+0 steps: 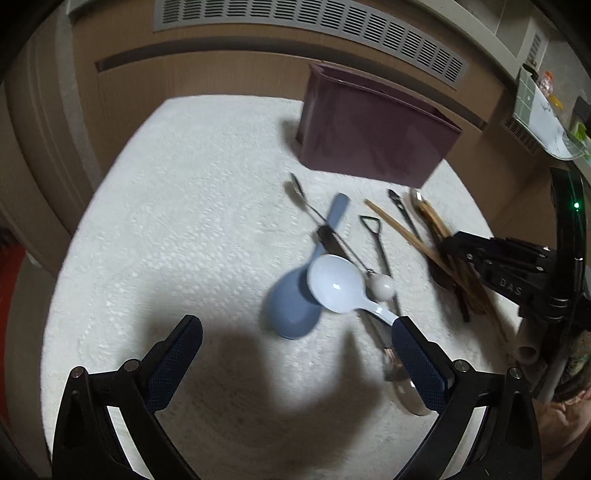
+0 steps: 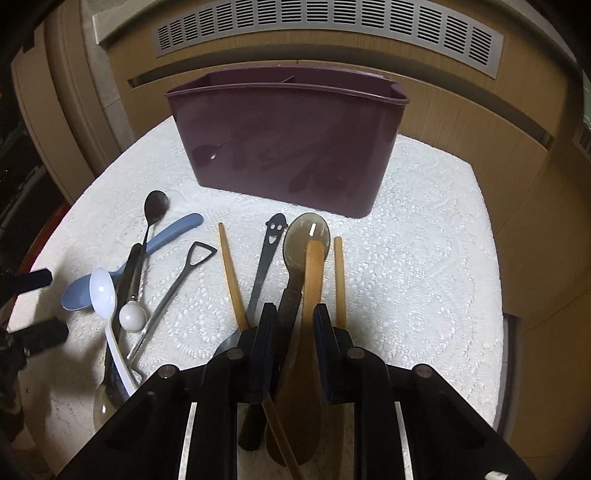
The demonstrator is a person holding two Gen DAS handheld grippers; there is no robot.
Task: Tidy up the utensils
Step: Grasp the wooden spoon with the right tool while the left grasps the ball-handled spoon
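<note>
A purple utensil caddy (image 2: 288, 147) stands at the back of the white cloth; it also shows in the left wrist view (image 1: 369, 136). Several utensils lie in front of it: a blue rice paddle (image 1: 295, 306), a white spoon (image 1: 336, 284), a wooden spoon (image 2: 312, 280), a clear brown spoon (image 2: 306, 236), chopsticks (image 2: 231, 273) and a smiley-handled utensil (image 2: 269, 254). My left gripper (image 1: 295, 332) is open, low over the cloth beside the white spoon's handle. My right gripper (image 2: 293, 314) is partly closed around the wooden spoon and the brown spoon's handle; whether the pads touch them is unclear.
A black spoon (image 2: 155, 206), a shovel-handled utensil (image 2: 177, 280) and a white-knobbed utensil (image 2: 132, 316) lie at the left of the pile. The round table's white cloth (image 1: 184, 221) ends close to wooden cabinet fronts with a vent grille (image 2: 332, 29).
</note>
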